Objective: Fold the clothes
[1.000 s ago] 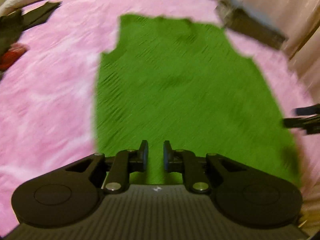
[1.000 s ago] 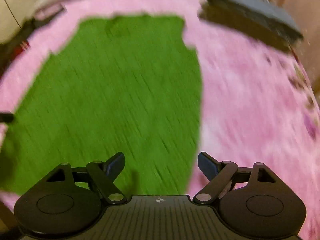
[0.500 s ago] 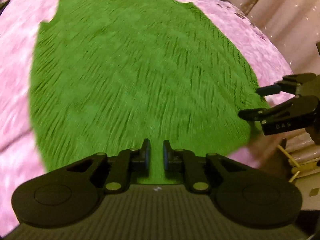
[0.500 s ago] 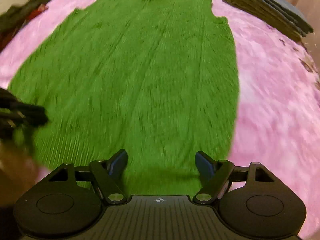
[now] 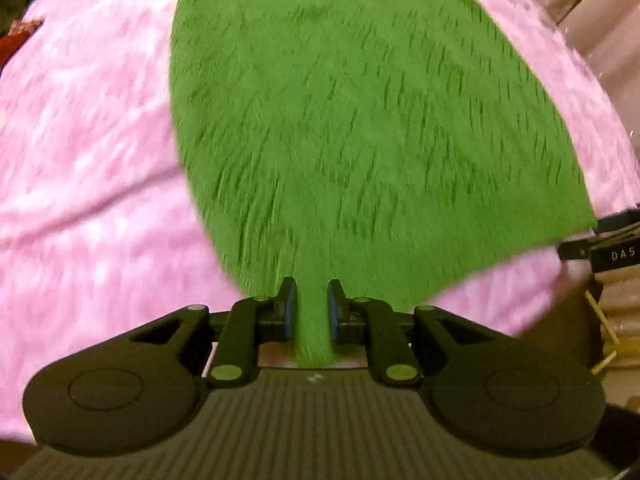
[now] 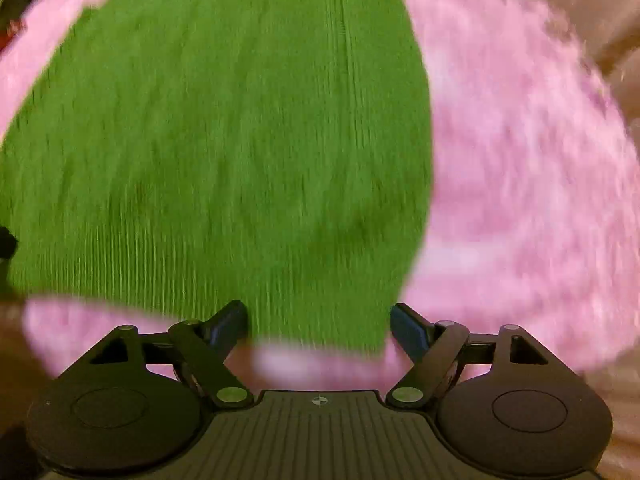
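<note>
Since a second ago you brought both grippers back to the near hem, so the green garment (image 5: 360, 120) now fills each view. It lies flat on the pink blanket (image 5: 80, 160), long axis from 6 to 12 o'clock, neckline at 12. Only the left view shows your other gripper, at 3 o'clock. The left gripper (image 5: 312, 308) points steeply down, fingers nearly pressed together, pinching a strip of the hem. The right gripper (image 6: 318, 324) points straight down; its fingers, which just closed a little, are spread over the hem corner, not touching it.
</note>
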### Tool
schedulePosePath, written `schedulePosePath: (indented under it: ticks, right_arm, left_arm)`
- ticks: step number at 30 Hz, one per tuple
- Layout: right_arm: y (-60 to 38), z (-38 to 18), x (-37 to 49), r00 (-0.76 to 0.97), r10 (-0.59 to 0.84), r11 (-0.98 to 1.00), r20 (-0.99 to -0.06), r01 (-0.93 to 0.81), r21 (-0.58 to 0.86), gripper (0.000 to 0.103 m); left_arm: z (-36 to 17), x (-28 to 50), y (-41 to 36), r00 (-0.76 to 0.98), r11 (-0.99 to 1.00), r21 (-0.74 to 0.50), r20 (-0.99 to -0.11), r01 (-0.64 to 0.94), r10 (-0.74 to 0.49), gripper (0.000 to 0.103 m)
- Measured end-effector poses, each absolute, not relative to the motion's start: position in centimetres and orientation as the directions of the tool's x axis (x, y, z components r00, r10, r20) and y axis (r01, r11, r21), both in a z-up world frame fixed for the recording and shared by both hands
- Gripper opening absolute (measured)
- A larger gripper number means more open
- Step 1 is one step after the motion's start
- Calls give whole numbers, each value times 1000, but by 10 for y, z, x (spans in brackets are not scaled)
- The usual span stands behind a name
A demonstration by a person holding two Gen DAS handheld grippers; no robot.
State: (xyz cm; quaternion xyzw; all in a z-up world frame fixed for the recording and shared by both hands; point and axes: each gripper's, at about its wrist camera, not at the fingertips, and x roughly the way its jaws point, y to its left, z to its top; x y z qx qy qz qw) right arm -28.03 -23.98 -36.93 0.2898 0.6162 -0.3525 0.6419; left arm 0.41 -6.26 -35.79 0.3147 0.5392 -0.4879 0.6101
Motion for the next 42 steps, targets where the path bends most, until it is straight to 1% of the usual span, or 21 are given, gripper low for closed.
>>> schedulePosePath:
  ticks: [1,3,6,9,10,13,15,16,17,19,25,31,34,42]
  right_arm:
    - [-238,-369,-285,-48,-57,585,-997,808,-72,78]
    - [-237,-356,-292,-64,-38,586,-997,807,-74,78]
    - [-247,-317,-294,8,-58,582,-998,813,-27,79]
    - [-262,-273,-289,94,-102,603,-990,798,14,79]
    - [-270,-258,-285,123,-125,621,-985,784,19,79]
    - [-286,-220,-275,211,-178,660,-961,750,43,79]
    - [-290,-198,-281,262,-177,679,-949,731,75,83]
    - [-290,-189,-286,283,-174,691,-943,718,88,94]
    - [-287,-180,-292,300,-172,704,-938,704,96,97]
    - [-280,-166,-304,331,-172,737,-928,668,102,97]
    - [-261,-157,-343,376,-137,801,-916,587,121,97]
    - [-243,-139,-371,404,-117,842,-907,525,125,97]
    - [-241,-134,-382,415,-125,851,-901,512,118,97]
    - [-241,-132,-405,410,-108,839,-906,526,138,97]
  left_arm:
    - [-353,6,-59,-69,358,-149,-972,922,-226,12]
    - [-339,11,-56,-81,421,-156,-978,894,-192,12]
    - [-301,10,-64,-4,463,-91,-983,882,-186,19]
    - [-254,3,-78,76,500,-61,-965,864,-249,28]
    - [-238,-2,-83,100,510,-57,-956,858,-275,33]
    - [-199,-30,-97,172,535,-31,-930,844,-324,37]
    - [-178,-50,-96,211,556,-17,-915,831,-344,38]
    - [-170,-62,-93,228,568,-12,-908,823,-351,38]
    - [-162,-74,-88,242,585,-9,-905,811,-350,39]
    - [-150,-97,-77,261,612,-5,-902,791,-344,40]
    - [-133,-156,-42,315,684,9,-892,729,-325,45]
    - [-113,-198,-28,371,710,38,-871,704,-321,49]
    - [-105,-211,-25,397,713,56,-860,699,-321,57]
    - [-100,-237,-21,416,709,91,-858,699,-301,57]
